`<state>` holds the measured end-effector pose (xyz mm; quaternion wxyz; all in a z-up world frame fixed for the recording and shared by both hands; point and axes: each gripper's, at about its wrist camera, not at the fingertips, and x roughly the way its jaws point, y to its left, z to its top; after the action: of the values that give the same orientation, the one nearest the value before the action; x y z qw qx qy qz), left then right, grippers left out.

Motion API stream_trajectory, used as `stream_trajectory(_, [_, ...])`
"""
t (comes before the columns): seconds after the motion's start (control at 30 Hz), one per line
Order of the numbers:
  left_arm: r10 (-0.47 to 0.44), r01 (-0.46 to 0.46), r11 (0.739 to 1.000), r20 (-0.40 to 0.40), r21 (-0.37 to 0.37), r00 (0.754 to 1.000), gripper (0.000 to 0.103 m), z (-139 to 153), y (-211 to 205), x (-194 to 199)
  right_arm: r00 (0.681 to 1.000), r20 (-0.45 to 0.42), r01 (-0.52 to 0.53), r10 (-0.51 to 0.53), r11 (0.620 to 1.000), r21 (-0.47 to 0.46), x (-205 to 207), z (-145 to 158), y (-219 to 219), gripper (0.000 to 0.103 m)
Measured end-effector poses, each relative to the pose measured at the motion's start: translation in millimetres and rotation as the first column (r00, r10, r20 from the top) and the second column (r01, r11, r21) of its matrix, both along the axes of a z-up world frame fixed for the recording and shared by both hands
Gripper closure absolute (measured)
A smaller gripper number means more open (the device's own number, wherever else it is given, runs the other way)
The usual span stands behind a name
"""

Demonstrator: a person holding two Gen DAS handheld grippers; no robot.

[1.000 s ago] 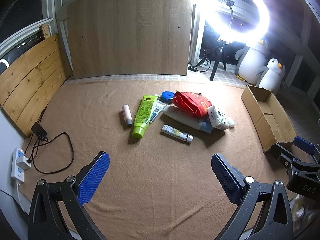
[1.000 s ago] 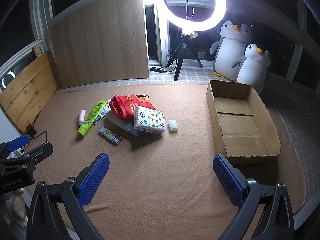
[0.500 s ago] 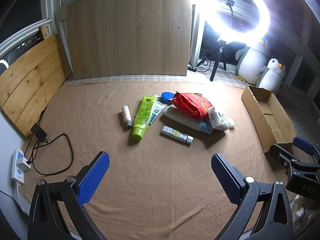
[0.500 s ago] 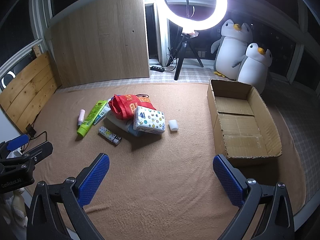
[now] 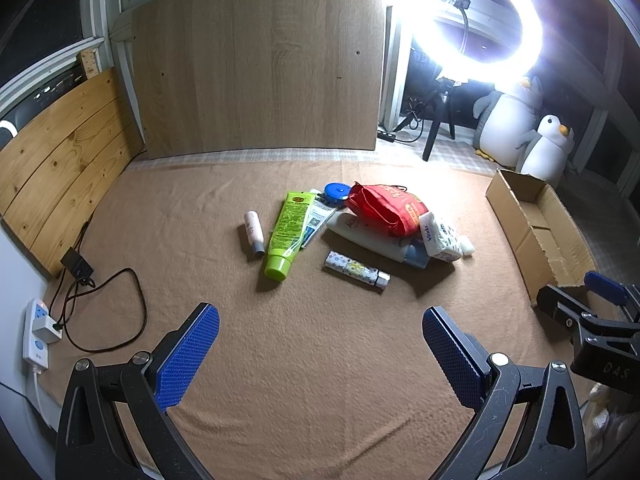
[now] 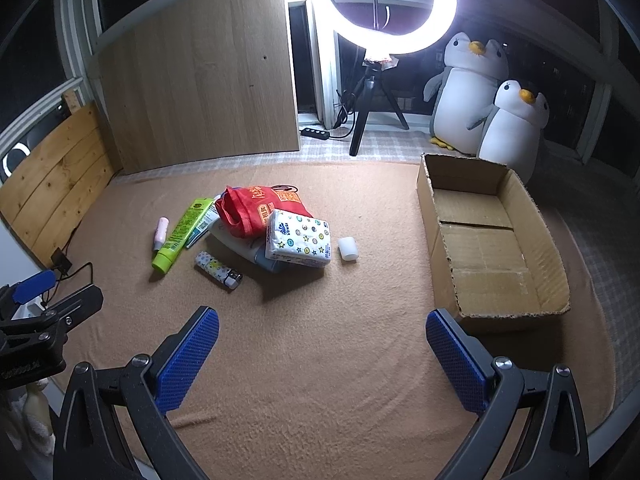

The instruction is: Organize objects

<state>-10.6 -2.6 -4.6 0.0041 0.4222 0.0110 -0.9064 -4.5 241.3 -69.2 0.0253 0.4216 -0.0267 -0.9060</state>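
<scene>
A pile lies mid-carpet: a green tube [image 5: 287, 231] [image 6: 182, 229], a small pink bottle [image 5: 253, 231] [image 6: 161, 233], a patterned lighter [image 5: 355, 270] [image 6: 218, 269], a red bag [image 5: 384, 208] [image 6: 256, 207], a tissue pack [image 6: 298, 239] [image 5: 440, 235] on a white bottle [image 5: 368, 236], a blue disc [image 5: 336, 192], and a small white cup [image 6: 347, 248]. An open cardboard box [image 6: 486, 236] [image 5: 536, 232] sits to the right, with nothing in it. My left gripper [image 5: 320, 344] and right gripper [image 6: 322, 346] are both open, held short of the pile with nothing between their fingers.
A ring light on a tripod [image 6: 384, 8] and two plush penguins [image 6: 480, 92] stand at the back. Wooden panels [image 5: 260, 60] line the back and left. A power strip with cable [image 5: 40, 328] lies at the left carpet edge.
Both views shift only slightly; the pile and the box stay put. Both grippers stay open.
</scene>
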Motion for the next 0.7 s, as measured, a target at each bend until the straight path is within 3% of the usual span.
stream_trajectory(0.53, [0.081,-0.081,0.997,0.029,-0.011,0.996,0.000,-19.9,-27.2,-14.6,0.999,0.030,-0.044,0.046,0.997,-0.060,-72.8,-18.5,10.3,0.001])
stream_trajectory(0.6, [0.094,-0.093,0.996,0.034,-0.011,0.995,0.000,-22.6,-31.6,-14.8,0.998,0.050,-0.045,0.049,0.997,-0.070,-89.2,-27.5,12.0,0.005])
stream_trajectory(0.7, [0.117,-0.116,0.993,0.043,-0.013,0.992,0.000,-27.7,-39.0,-14.3,0.993,0.098,-0.049,0.060,0.992,-0.118,-111.7,-40.0,15.8,0.023])
